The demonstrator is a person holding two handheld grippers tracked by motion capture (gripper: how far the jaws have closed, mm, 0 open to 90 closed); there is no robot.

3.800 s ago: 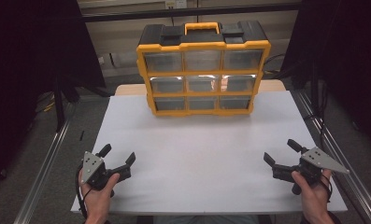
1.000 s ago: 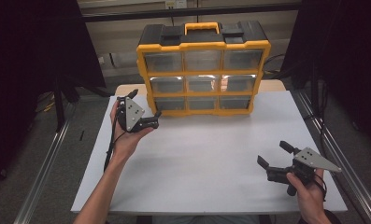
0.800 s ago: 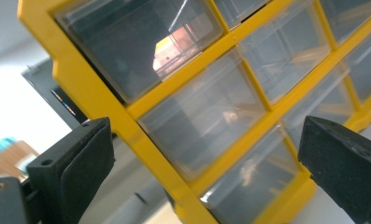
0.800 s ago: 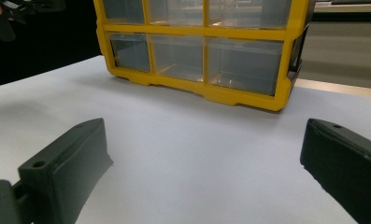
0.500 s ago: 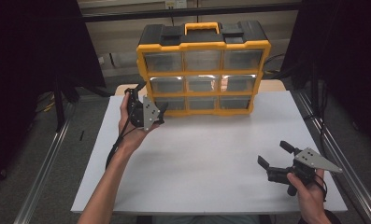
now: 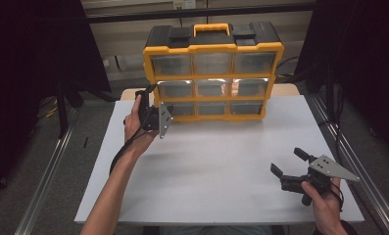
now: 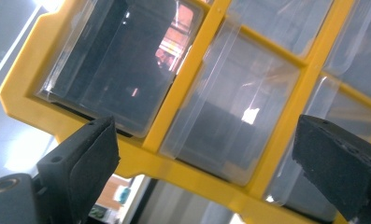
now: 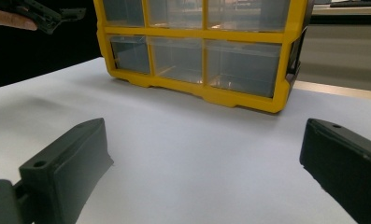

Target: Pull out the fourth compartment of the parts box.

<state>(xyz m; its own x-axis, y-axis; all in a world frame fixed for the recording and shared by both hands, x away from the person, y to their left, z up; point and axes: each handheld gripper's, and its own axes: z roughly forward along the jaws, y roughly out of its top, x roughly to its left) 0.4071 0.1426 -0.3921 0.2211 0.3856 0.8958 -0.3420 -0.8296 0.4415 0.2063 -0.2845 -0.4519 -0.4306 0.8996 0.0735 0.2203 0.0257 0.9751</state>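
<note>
A yellow organizer cabinet [image 6: 212, 73] with a black top and clear drawers stands at the back of the white table [image 6: 216, 171]. A person's left hand holds my left gripper [image 6: 155, 110] up against the cabinet's lower left drawers, rolled on its side. In the left gripper view the left gripper [image 7: 211, 163] is open, its jaws spread before a yellow divider [image 7: 174, 93] between two clear drawers [image 7: 230, 112]. My right gripper [image 6: 286, 161] is open, low over the table near the front right. In the right gripper view the right gripper [image 8: 206, 163] faces the cabinet [image 8: 197, 46] from afar, holding nothing.
Metal rails [image 6: 45, 181] run along both sides of the table, with dark curtains beyond. The left gripper's cable trails down along the forearm [image 6: 113, 181]. The other hand's gripper [image 8: 38, 16] shows at the top left of the right gripper view.
The left gripper rose from the table's front left, travelled to the cabinet's lower left drawers and rolled onto its side. The right gripper shifted slightly left and stayed low.
</note>
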